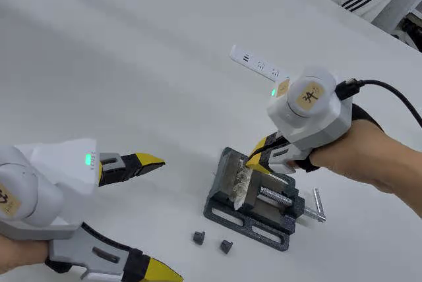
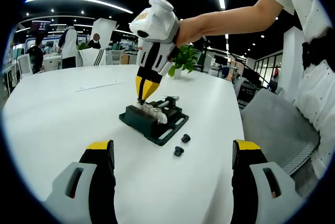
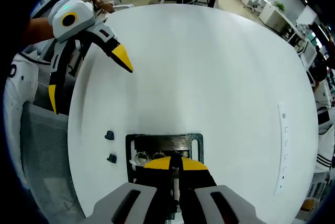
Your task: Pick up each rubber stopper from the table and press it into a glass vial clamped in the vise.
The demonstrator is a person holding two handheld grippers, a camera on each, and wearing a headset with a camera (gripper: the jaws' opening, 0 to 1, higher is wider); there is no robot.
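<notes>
While the left gripper (image 1: pixel 168 219) hangs over the near edge of the worktop (image 1: pixel 132 64), jaws spread wide and empty, my guess is it's waiting for the next pick. Two stoppers (image 1: pixel 198 237) lie loose just in front of the vise (image 1: pixel 254 219), side by side, not touching. They're small, dark, stubby plugs; shape detail is too fine to read. The vise sits well in from the edges with clear glass vials (image 1: pixel 241 180) clamped in a row so they can't tip under a push. The right gripper (image 1: pixel 252 159) points down onto that row, yellow tips closed together. Can't tell if a stopper is pinched there; likely pressing one in. A power strip (image 1: pixel 258 64) lies beyond.
</notes>
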